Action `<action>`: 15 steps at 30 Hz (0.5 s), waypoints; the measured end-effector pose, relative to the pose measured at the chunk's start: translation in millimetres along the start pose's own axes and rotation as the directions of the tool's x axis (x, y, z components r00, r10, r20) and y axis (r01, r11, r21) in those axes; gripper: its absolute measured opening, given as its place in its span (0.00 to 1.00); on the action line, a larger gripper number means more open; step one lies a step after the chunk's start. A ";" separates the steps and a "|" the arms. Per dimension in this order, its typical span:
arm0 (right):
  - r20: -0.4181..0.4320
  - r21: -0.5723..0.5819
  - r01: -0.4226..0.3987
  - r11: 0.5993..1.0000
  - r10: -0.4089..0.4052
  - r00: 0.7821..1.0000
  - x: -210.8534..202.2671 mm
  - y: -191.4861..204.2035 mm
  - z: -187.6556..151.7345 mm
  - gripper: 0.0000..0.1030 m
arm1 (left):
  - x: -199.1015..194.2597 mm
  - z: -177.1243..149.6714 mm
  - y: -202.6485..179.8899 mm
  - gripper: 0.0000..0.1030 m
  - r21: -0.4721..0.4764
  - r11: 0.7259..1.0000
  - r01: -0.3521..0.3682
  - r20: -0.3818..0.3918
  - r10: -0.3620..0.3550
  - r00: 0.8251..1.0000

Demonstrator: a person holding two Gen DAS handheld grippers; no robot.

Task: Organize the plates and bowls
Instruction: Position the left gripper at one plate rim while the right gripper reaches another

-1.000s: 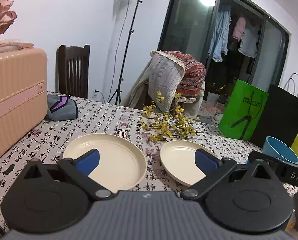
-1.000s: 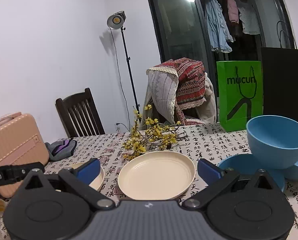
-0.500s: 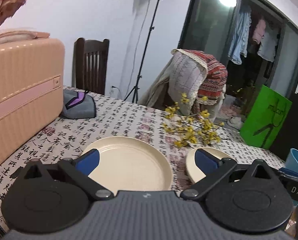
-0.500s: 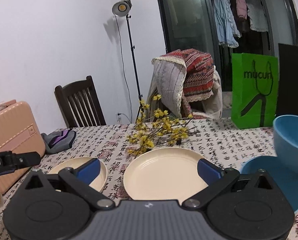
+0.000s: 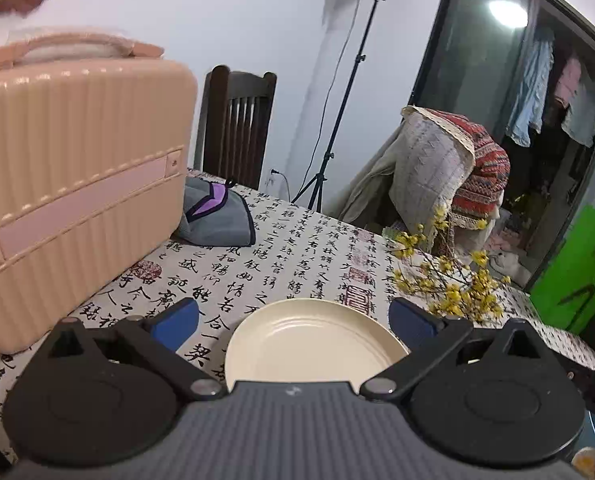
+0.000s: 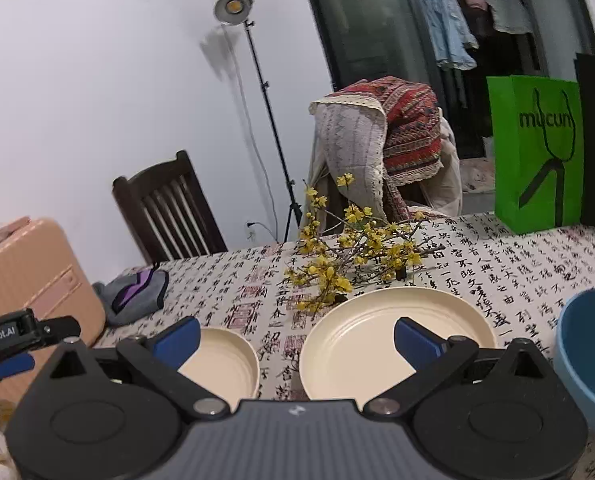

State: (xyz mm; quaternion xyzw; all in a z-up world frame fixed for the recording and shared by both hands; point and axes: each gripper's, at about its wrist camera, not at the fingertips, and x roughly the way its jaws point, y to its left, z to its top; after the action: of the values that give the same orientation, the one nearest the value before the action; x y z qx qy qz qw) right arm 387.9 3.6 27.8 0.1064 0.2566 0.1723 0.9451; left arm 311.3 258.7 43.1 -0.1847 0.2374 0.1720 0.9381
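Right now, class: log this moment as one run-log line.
left gripper: open, over cream plate | right gripper: open, between two cream plates | blue bowl: right | nothing held

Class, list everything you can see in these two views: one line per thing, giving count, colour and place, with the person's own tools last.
plates: two, cream, on the table nearest the claws; the other is smaller.
bowls: at least two, blue, right edge of the table.
flower sprig: one, yellow, behind the plates.
case: one, pink, left end of the table.
pouch: one, grey and purple, beside the case.
bag: one, green, far right.
tablecloth: one, white with black script.
chair: one, dark wood, behind the table.
lamp: one, on a black stand, by the wall.
left claw: open, over a plate.
right claw: open, between the plates.
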 end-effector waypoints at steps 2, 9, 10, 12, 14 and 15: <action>-0.016 0.033 -0.007 0.999 0.007 1.000 8.3 0.2 -1.5 1.00 | 8.0 -0.5 5.0 1.00 -0.014 1.000 -0.004 -0.015 0.004 1.000; -0.032 0.100 0.003 0.995 0.001 0.999 34.4 8.2 -9.0 1.00 | 29.6 -9.3 19.7 1.00 -0.022 0.999 -0.024 -0.040 0.023 0.999; -0.035 0.107 -0.003 0.994 0.007 0.999 38.3 10.1 -9.7 1.00 | 31.9 -9.9 21.6 1.00 -0.024 0.999 -0.026 -0.040 0.025 0.999; -0.042 0.128 -0.012 0.992 0.018 0.999 45.7 12.5 -10.0 1.00 | 35.7 -10.6 25.7 1.00 -0.026 0.999 -0.035 -0.044 0.034 0.998; -0.040 0.132 -0.011 0.991 0.017 0.999 50.6 15.7 -9.9 1.00 | 38.3 -10.8 31.0 1.00 -0.025 0.999 -0.046 -0.041 0.045 0.998; -0.036 0.127 -0.010 0.992 0.014 0.999 52.0 17.5 -9.7 1.00 | 39.8 -10.7 33.9 1.00 -0.026 0.998 -0.052 -0.037 0.051 0.998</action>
State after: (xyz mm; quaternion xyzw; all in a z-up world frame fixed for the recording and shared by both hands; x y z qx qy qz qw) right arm 420.1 40.5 1.3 0.1645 0.2836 0.1632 0.9305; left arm 326.2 293.1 5.1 -0.1944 0.2568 0.1961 0.9262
